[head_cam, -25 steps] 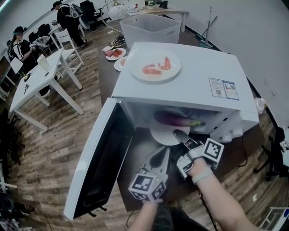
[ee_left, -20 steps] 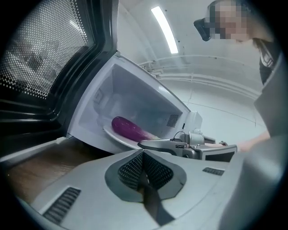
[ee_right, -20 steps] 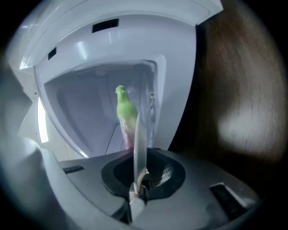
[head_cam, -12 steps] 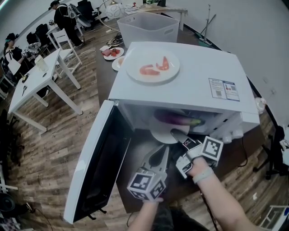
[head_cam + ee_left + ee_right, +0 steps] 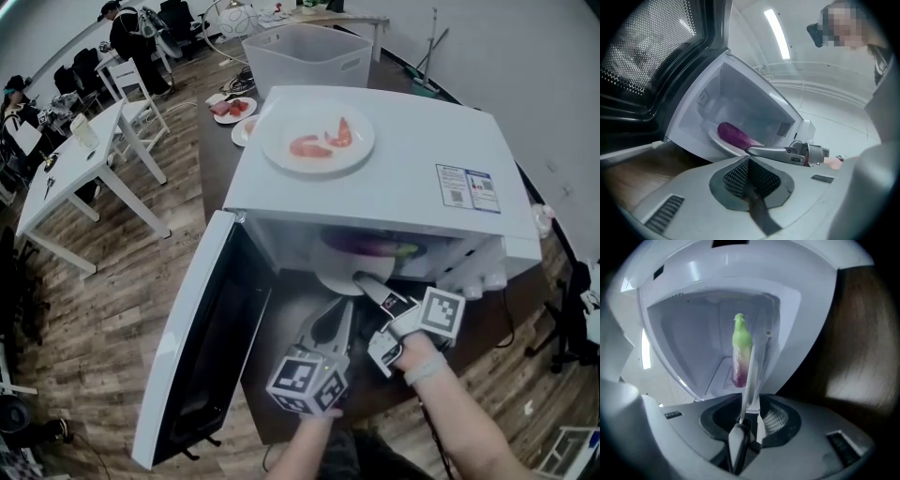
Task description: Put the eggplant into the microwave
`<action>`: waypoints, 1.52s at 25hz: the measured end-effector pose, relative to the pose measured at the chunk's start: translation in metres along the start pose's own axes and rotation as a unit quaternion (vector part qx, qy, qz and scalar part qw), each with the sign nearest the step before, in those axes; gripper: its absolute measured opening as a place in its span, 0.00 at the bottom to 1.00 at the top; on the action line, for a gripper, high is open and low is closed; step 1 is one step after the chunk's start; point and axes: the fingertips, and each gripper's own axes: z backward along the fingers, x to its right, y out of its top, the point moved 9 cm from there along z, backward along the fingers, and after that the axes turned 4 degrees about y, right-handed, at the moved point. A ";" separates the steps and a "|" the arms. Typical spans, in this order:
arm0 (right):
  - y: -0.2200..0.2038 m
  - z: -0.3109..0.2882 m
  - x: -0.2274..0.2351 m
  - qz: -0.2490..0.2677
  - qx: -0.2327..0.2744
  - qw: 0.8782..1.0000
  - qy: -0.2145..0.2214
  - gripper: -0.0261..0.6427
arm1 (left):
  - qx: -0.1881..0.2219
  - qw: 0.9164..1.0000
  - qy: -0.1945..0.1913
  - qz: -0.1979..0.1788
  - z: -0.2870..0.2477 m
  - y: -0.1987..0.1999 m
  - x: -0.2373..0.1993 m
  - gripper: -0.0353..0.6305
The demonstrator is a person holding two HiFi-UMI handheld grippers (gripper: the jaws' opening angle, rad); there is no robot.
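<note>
The purple eggplant (image 5: 370, 247) with its green stem lies on the round plate (image 5: 337, 281) inside the open white microwave (image 5: 394, 178). It shows in the left gripper view (image 5: 736, 136) and the right gripper view (image 5: 740, 352) too. My right gripper (image 5: 370, 286) reaches level to the plate's front rim, just short of the eggplant. Its jaws have just been opening; they stand open (image 5: 753, 366) and nothing is between them. My left gripper (image 5: 330, 328) hovers lower, in front of the opening, shut and empty (image 5: 749, 161).
The microwave door (image 5: 202, 337) hangs wide open to the left. A plate of shrimp (image 5: 317, 139) rests on the microwave's top. Behind stand a white bin (image 5: 309, 56) and plates of food (image 5: 239, 110). White tables (image 5: 75, 159) and seated people are at far left.
The right gripper's jaws have parted and no longer touch the eggplant, which stays on the plate inside. Both grippers have barely shifted.
</note>
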 end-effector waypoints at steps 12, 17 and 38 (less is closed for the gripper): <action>0.003 0.016 -0.009 0.115 -0.058 0.992 0.008 0.24 | -0.004 1.000 0.003 0.010 -0.006 0.005 -0.004 0.07; 0.000 0.025 -0.005 0.192 -0.093 0.976 -0.033 0.23 | -0.007 1.000 0.005 0.014 -0.009 0.008 -0.006 0.07; 0.003 0.010 -0.012 0.288 -0.091 0.949 -0.092 0.06 | -0.003 0.999 0.026 0.025 -0.012 0.016 -0.020 0.07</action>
